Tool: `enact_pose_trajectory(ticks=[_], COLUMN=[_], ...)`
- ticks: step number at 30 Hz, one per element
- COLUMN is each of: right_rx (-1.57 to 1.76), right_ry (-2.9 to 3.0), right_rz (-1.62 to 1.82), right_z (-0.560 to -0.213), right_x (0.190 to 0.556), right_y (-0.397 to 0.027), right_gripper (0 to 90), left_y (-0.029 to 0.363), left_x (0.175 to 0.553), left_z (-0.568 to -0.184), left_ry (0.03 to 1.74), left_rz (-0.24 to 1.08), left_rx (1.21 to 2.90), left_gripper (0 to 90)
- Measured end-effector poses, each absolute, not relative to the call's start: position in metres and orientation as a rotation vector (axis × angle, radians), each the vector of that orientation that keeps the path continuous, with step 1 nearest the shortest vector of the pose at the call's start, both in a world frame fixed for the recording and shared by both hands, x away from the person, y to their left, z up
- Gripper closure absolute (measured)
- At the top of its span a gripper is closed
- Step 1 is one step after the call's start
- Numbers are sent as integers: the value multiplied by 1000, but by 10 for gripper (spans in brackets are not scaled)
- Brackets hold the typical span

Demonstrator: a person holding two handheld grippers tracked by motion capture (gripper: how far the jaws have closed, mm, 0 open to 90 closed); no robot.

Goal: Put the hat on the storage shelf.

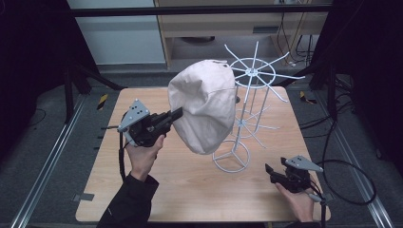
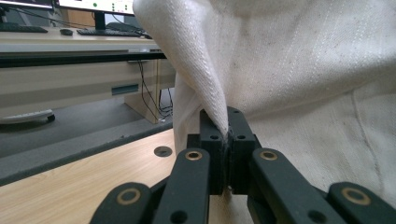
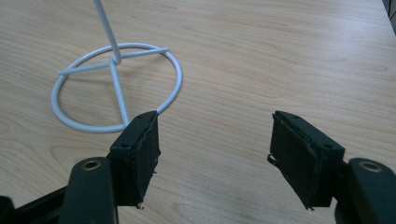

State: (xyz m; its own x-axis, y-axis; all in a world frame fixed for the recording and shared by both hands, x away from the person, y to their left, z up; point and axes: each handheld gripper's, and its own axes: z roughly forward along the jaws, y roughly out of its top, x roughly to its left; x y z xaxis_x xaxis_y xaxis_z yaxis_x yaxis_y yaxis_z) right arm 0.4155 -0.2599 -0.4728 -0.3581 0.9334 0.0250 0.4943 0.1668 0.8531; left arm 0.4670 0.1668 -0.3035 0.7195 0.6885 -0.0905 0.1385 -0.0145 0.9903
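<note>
A cream cloth hat (image 1: 204,104) hangs in the air left of a white wire stand (image 1: 249,102), its top close to the stand's upper spokes. My left gripper (image 1: 178,114) is shut on the hat's left edge; in the left gripper view a fold of the cream cloth (image 2: 205,79) is pinched between the two black jaws of that gripper (image 2: 227,128). My right gripper (image 1: 272,171) rests low near the table's right front, open, nothing between its jaws (image 3: 215,140). The stand's ring base (image 3: 116,88) lies just beyond it.
The wooden table (image 1: 190,185) has bare room in front of the stand and at the left. The stand's base ring (image 1: 231,156) sits mid-table. Black frame bars and cables surround the table; a desk with keyboards (image 2: 107,32) stands farther off.
</note>
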Motion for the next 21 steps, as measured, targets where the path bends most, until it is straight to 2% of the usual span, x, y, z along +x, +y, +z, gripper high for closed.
enact_pose_trajectory(ticks=[12, 21], right_rx=[1337, 1338], right_ry=[1930, 1928], right_rz=[1100, 1101], right_z=[-473, -473], right_x=[416, 416], right_y=[-260, -260], right_gripper=[329, 328], left_y=[161, 163], left_x=[468, 468], left_z=[-310, -313], left_ry=[695, 678], left_rz=[491, 493], left_rx=[1580, 1598], left_gripper=[854, 755])
